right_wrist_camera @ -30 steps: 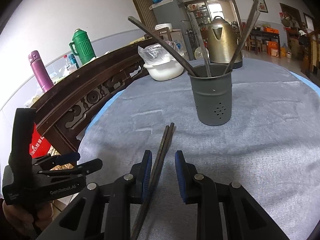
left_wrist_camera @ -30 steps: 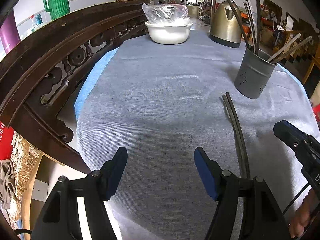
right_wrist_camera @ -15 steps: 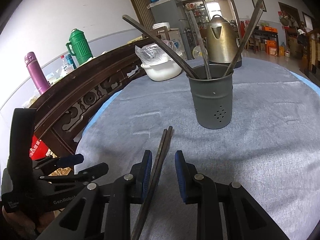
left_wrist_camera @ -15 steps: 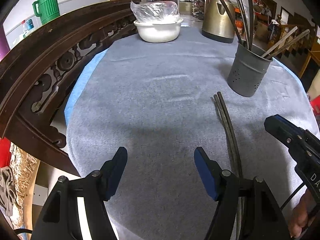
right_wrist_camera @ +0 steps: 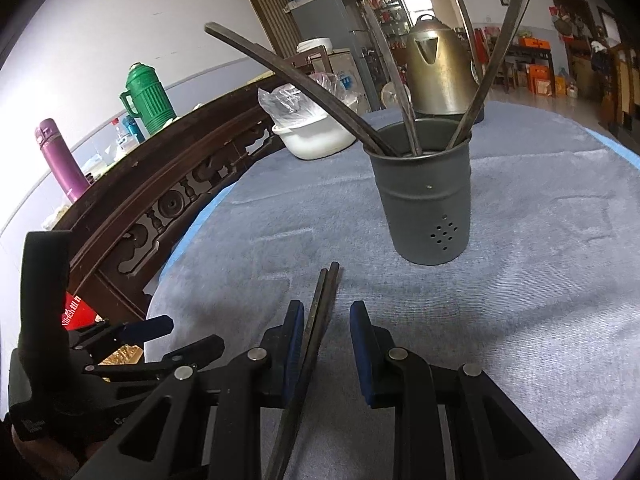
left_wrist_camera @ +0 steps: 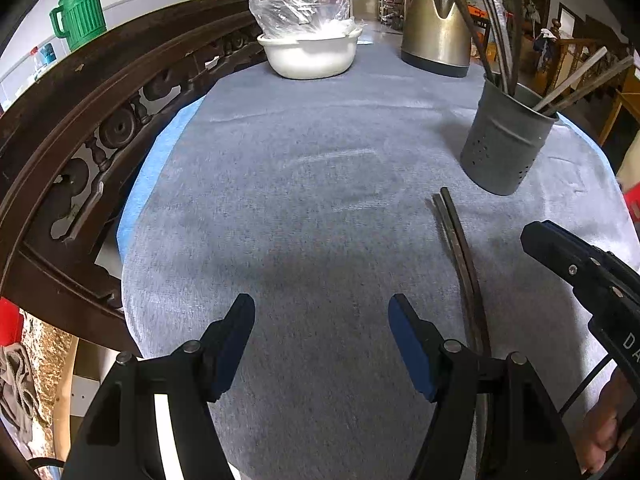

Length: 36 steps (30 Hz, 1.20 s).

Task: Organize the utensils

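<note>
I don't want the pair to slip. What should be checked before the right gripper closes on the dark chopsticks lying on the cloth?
1. Right gripper open: ok.
2. Pair of dark chopsticks between its fingers, nearer the left one: ok.
3. Chopsticks side by side, tips aligned: ok.
4. Left gripper open, beside the pair: ok.
5. Grey perforated metal utensil holder upright, has room: ok.
6. Fingers low enough on the blue-grey cloth: cannot tell.

Two chopsticks (right_wrist_camera: 320, 312) on the cloth, one holder (right_wrist_camera: 426, 192), one kettle (left_wrist_camera: 436, 32), one bowl (left_wrist_camera: 310, 54), two grippers
</note>
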Available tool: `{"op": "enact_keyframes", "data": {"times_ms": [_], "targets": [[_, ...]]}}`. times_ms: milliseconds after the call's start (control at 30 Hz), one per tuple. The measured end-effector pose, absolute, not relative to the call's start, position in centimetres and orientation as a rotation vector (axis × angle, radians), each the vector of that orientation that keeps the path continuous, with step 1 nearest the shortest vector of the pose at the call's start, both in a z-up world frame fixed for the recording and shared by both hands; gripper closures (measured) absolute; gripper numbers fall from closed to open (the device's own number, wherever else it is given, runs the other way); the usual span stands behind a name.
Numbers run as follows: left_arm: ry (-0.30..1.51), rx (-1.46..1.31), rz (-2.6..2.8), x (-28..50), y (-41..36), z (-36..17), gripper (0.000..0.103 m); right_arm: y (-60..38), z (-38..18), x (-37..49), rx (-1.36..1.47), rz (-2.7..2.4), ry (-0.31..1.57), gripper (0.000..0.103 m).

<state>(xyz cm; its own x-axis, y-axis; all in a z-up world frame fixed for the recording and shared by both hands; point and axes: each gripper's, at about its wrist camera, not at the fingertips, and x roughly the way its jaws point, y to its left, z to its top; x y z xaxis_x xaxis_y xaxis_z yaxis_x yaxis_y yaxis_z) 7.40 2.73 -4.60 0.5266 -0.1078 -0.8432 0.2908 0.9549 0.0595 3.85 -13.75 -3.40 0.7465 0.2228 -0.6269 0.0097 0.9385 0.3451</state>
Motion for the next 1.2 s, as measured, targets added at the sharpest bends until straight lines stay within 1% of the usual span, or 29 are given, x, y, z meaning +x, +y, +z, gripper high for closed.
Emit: {"op": "enact_keyframes", "data": {"times_ms": [300, 667, 1067, 1200], "targets": [[1.019, 0.175, -0.22, 8.5, 3.9, -5.4, 0.033, -13.1, -4.8, 5.7, 0.396, 0.155, 0.794, 0.076], [1.024, 0.161, -0.215, 8.7, 4.7, -5.6, 0.033, -12.3, -6.6, 6.7, 0.366, 0.118, 0.87, 0.076], [1.018, 0.156, -0.205, 8.2, 5.3, -5.2, 0.033, -12.8, -6.6, 6.1, 0.334, 0.076, 0.857, 0.077], [1.02, 0.155, -0.202, 8.1, 5.3, -5.2, 0.033, -13.3, -6.3, 6.1, 0.383, 0.082, 0.857, 0.077]]}}
